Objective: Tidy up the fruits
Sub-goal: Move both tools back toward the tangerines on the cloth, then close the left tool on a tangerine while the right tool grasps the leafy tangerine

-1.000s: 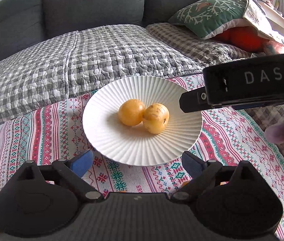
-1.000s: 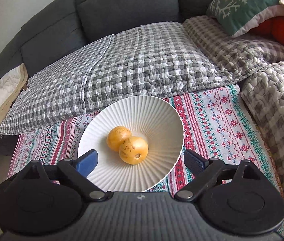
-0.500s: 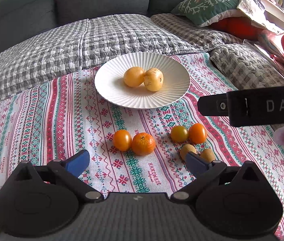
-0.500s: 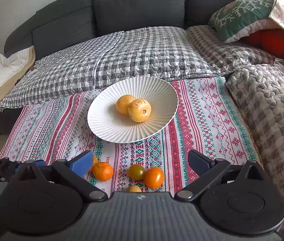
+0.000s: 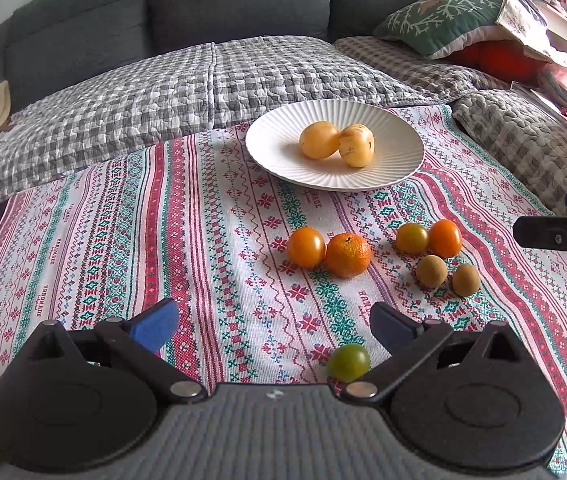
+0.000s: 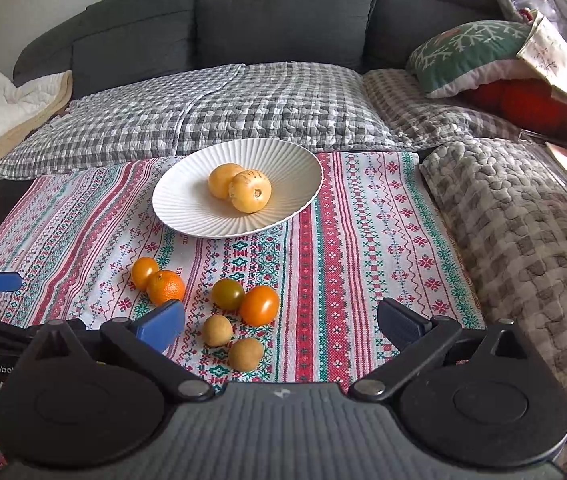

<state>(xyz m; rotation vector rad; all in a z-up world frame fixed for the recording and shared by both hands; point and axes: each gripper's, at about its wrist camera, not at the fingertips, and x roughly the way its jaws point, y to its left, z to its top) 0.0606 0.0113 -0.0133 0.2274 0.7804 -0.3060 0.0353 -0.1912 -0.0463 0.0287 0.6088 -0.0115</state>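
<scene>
Both the left tongs (image 5: 273, 326) and right tongs (image 6: 281, 322) gape wide and empty between placements, so the next move calls for closing on a loose tangerine (image 5: 348, 255) near the plate (image 5: 271, 148).

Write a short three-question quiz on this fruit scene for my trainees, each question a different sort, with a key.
1. How many fruits lie on the plate?
2. True or false: the mandarin touches an orange tomato.
3. The green tomato lies nearest to: A) the plate; B) the left claw; C) the cushion.

Key: 1. Two. 2. True. 3. B.
</scene>
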